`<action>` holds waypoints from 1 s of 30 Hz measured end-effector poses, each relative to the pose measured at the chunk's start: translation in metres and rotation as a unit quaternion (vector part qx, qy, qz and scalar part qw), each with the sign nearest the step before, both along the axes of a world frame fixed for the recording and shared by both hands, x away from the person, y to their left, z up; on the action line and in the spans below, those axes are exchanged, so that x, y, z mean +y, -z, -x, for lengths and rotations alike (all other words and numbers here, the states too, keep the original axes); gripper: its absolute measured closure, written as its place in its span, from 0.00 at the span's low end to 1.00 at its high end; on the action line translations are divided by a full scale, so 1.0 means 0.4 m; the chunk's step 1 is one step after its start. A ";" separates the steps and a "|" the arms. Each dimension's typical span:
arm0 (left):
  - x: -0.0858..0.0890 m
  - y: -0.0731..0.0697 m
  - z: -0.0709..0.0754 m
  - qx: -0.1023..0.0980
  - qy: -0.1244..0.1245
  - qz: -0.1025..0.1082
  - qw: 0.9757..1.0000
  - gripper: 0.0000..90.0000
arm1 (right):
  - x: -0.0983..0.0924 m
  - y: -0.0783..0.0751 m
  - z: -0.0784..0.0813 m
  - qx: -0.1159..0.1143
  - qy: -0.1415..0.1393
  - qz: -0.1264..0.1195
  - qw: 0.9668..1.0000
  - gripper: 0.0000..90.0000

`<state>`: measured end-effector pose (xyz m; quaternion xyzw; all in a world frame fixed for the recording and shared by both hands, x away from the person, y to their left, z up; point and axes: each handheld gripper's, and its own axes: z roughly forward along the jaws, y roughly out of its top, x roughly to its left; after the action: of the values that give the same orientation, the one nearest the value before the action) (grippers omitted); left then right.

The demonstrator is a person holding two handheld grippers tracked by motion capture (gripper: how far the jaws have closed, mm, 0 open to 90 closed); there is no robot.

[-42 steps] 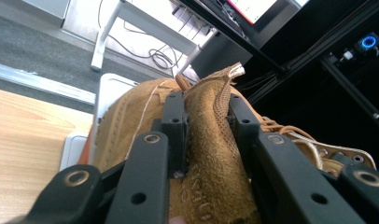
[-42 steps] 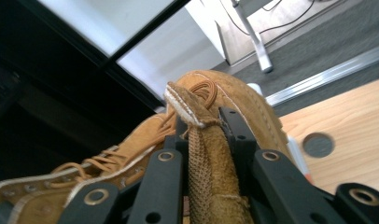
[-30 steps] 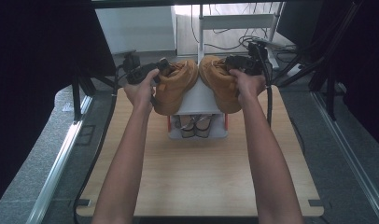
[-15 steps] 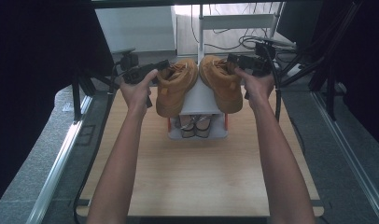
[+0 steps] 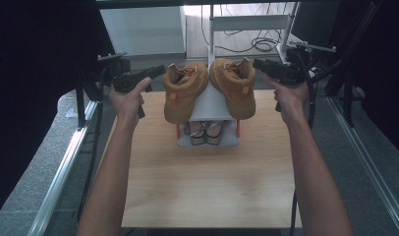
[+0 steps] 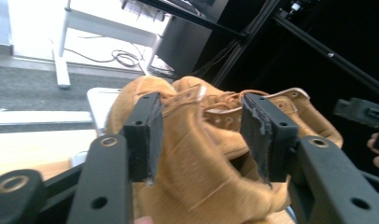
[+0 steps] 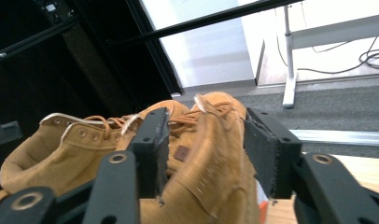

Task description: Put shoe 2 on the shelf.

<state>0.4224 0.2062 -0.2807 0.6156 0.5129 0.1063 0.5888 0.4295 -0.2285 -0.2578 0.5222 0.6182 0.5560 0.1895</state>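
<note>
Standing on the top of a small white rack near the far edge of the wooden tabletop, two tan boots are seen side by side with their heels toward the person. The left boot and the right boot lean slightly apart at the soles and are close together at the far end. On the rack's lower shelf a pair of sandals is kept; detail there is too small to be read.

The left gripper is held by the left hand just beside the left boot, its jaws spread wide; in the left gripper view the boot is seen between and beyond the two black jaws, with no contact that can be made out. The right gripper is held by the right hand just beside the right boot, also wide apart, and nothing is gripped by it. In the right gripper view, the laces and a small dark label on the boot's side are visible between the jaws.

Behind the table, a white desk frame and loose cables are seen on the floor.
</note>
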 end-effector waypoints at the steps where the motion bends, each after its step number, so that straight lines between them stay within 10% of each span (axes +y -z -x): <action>1: 0.009 0.003 0.004 0.000 0.001 -0.001 1.000 0.59 | -0.010 0.001 0.006 -0.002 0.000 0.001 1.000 0.59; 15: 0.050 0.095 0.036 0.028 0.011 -0.061 0.998 0.98 | -0.095 0.099 0.033 0.012 0.003 0.068 0.998 0.97; 30: 0.043 0.163 0.056 0.041 0.035 -0.095 0.994 1.00 | -0.072 0.189 0.021 0.029 -0.021 0.094 0.995 0.99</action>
<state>0.3999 0.2235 -0.3458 0.6902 0.5024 0.1090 0.5092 0.4212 -0.2574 -0.3335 0.5051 0.6835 0.4841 0.2081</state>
